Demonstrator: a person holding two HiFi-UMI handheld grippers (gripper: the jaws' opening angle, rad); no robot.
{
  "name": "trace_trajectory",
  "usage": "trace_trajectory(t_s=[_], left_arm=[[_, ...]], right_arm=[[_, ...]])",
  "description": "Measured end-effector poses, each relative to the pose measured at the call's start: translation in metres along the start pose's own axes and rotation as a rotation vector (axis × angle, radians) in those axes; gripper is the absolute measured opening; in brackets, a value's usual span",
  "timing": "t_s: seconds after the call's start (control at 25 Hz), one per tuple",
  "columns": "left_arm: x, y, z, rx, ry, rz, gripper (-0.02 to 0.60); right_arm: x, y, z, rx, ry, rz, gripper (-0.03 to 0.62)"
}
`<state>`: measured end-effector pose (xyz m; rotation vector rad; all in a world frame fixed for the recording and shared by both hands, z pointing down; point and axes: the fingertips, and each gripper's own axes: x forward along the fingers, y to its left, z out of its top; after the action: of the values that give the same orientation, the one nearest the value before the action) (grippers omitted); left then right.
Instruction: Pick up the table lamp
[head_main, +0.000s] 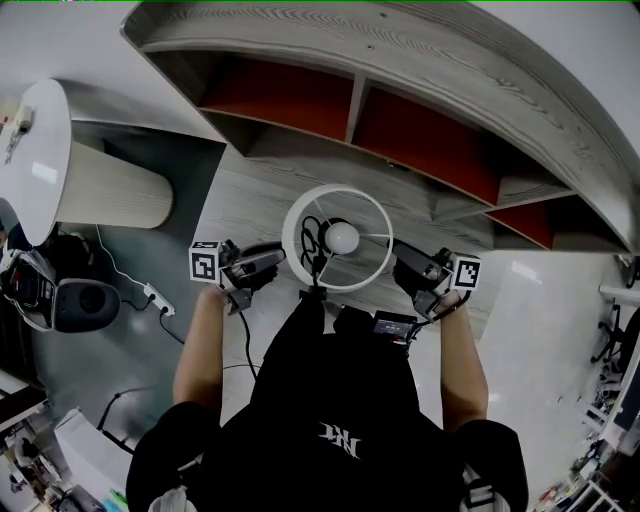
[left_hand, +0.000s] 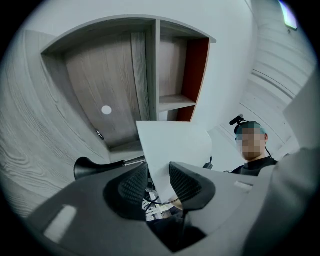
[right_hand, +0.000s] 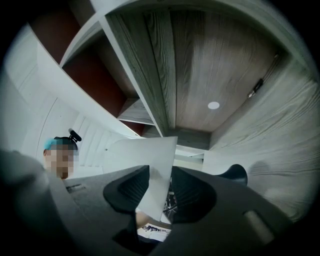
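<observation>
One table lamp (head_main: 338, 192) sits held before the shelf (head_main: 420, 70), one bulb (head_main: 343, 237) inside its white shade (left_hand: 172, 145). Both tools are clamped on that shade: left tool (left_hand: 159, 182) on its left wall, right tool (right_hand: 159, 187) opposite.

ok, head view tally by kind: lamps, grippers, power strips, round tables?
table lamp: 1
grippers: 2 (left gripper, right gripper, both clamped on the lamp)
power strip: 1
round table: 1
Total: 5
</observation>
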<state>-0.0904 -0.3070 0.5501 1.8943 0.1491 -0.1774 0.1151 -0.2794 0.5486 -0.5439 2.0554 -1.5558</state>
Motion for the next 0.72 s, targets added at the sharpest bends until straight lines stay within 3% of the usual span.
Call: trace_trajectory(t_s=[0.72], left_arm=[[0.01, -0.06, 0.029, 0.107, -0.05, -0.05, 0.137]], right_arm=[[0.018, 0.063, 0.023, -0.099, 0.019, 0.088, 0.138]])
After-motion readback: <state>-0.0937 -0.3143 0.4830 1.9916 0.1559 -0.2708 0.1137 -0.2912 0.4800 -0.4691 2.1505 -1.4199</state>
